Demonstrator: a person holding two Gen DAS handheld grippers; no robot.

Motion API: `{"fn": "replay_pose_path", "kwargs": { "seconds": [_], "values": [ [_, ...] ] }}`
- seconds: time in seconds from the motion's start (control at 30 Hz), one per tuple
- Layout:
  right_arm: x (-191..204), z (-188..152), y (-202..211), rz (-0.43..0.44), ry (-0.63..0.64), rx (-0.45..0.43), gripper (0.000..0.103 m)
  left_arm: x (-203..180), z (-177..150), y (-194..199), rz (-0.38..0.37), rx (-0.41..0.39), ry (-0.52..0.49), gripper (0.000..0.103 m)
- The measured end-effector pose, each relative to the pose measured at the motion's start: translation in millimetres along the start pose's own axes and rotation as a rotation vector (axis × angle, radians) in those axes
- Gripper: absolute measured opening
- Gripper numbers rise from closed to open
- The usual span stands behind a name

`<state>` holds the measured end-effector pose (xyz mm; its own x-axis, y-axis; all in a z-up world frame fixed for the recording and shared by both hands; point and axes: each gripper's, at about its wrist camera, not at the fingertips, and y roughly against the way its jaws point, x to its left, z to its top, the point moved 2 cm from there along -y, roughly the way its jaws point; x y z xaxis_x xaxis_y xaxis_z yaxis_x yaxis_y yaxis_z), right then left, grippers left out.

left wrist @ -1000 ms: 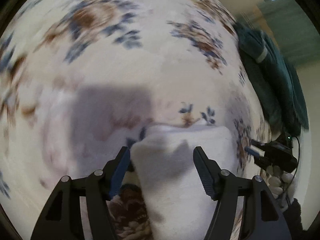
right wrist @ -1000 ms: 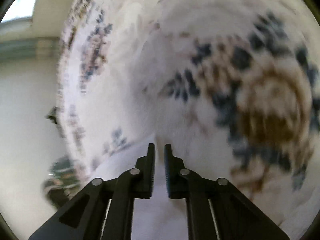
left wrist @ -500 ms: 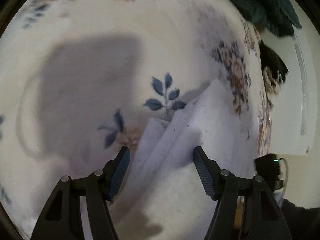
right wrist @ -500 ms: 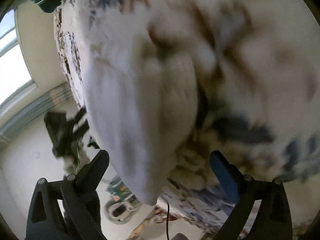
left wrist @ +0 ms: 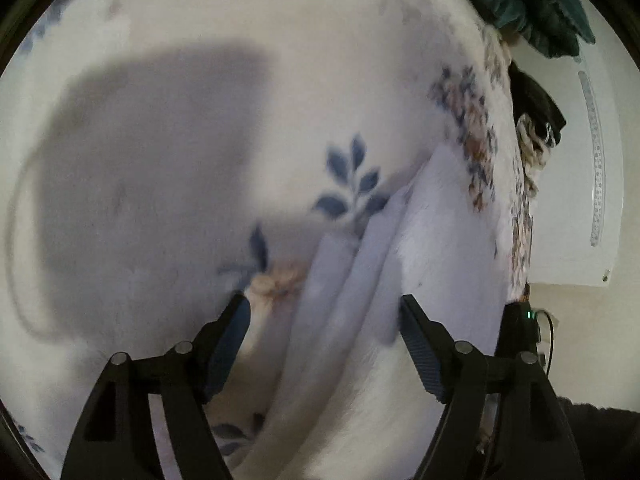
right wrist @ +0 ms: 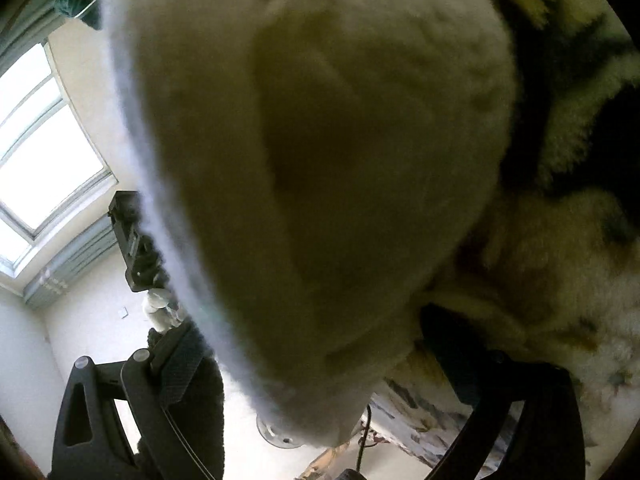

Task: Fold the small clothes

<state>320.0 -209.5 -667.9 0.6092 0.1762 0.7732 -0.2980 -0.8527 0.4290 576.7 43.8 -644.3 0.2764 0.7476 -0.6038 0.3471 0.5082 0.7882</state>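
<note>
Folding looks well along: white garment (left wrist: 436, 264) lies layered on floral blanket (left wrist: 280, 92). Left gripper (left wrist: 322, 314) has just widened its jaws astride the folds; right gripper (right wrist: 308, 356) gapes, gripping nothing.

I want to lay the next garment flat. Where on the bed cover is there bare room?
The floral cover is bare left of the blue leaf print, under the shadow. It is crowded on the right: the folded white cloth lies there, with the dark green fabric at the far corner.

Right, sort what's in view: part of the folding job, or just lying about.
Job: white garment, left gripper, right gripper.

Lying about: floral blanket, dark green cloth, window.
</note>
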Motion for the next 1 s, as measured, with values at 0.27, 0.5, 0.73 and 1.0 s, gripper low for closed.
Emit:
{"fn": "replay_pose_path", "kwargs": {
  "seconds": [0.27, 0.5, 0.73, 1.0],
  "values": [
    [0.1, 0.8, -5.5, 0.012, -0.014, 0.021, 0.103, -5.4, 5.0, -18.1, -0.146, 0.042, 0.023, 0.092],
    [12.7, -0.2, -11.9, 0.053, -0.011, 0.013, 0.102, -25.0, -17.4, -11.7, -0.192, -0.034, -0.012, 0.036],
    [48.1, -14.0, -1.8, -0.047, 0.119, -0.004, 0.049, -8.1, -71.3, 30.2, -0.273, -0.262, 0.168, 0.03],
    [139.0, -16.1, -22.4, -0.25, 0.366, 0.201, 0.046, 30.8, -207.7, 40.2, -0.394, -0.473, 0.579, 0.032]
  ]
}}
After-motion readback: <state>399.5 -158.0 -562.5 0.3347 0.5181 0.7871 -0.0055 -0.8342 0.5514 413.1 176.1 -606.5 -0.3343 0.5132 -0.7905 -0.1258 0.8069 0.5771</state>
